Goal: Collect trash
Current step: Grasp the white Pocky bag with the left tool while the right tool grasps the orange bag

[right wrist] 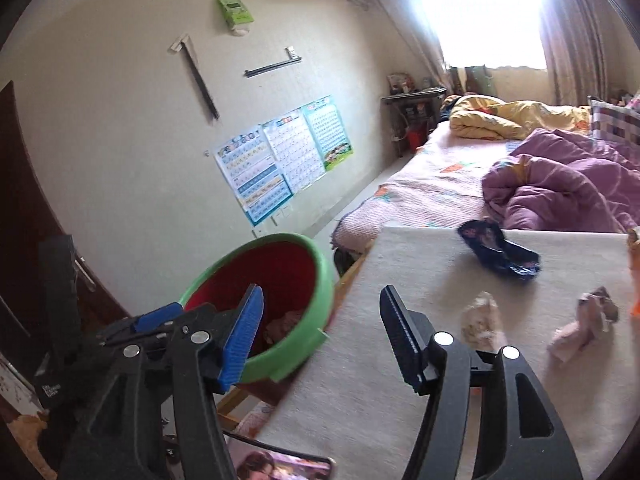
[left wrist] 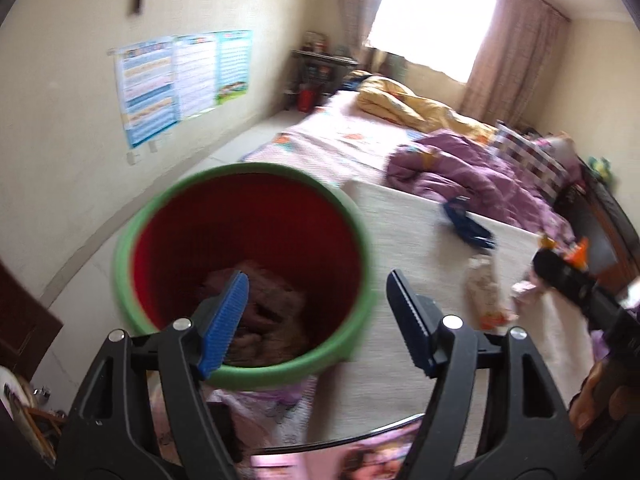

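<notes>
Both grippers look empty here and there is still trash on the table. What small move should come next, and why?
Probably the right gripper, open and empty, should move right toward the crumpled pale wrapper, the nearest piece on the table. The left gripper, also open, hovers over the bin, which already holds crumpled scraps.

A pale cloth-covered table bears a crumpled dark-blue wrapper, a cream crumpled wrapper and a pinkish wad. All three lie apart.
</notes>
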Available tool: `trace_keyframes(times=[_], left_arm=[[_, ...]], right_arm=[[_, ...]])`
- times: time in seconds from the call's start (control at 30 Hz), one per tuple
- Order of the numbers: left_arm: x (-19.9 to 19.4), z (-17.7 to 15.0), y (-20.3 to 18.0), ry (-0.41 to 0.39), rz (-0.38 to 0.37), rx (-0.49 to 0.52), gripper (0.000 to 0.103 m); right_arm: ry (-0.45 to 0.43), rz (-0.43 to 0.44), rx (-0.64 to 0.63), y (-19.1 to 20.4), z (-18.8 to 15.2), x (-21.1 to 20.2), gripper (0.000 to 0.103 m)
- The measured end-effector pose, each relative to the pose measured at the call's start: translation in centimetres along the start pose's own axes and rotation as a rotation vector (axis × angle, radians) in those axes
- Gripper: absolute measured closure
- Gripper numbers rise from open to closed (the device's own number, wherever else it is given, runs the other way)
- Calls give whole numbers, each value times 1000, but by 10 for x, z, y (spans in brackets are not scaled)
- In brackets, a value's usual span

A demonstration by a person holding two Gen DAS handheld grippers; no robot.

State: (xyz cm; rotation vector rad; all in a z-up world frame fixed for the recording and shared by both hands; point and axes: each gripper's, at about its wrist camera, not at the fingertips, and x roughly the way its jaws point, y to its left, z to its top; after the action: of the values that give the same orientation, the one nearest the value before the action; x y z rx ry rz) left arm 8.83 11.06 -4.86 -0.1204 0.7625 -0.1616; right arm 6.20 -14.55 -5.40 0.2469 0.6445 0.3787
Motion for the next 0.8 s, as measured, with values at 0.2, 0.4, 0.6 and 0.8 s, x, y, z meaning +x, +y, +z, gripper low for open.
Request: trace_keyframes(times=[0.2,0.4,0.6,0.8], left_arm=[[55,-2,-94,132,-196,78,31],[130,-17,-156,280,-163,115,31],[160,-34,-175,325,-108,142,46],[143,-37,-172,317,-132,122,73]], right_arm=[[17,-169,125,-80,-34,-46,39],[7,-243,223,-139,-53,-82,39],[-1,-277,274,-180,-55,-100,38],[-19,-369,281,-235,-31,-108,26]])
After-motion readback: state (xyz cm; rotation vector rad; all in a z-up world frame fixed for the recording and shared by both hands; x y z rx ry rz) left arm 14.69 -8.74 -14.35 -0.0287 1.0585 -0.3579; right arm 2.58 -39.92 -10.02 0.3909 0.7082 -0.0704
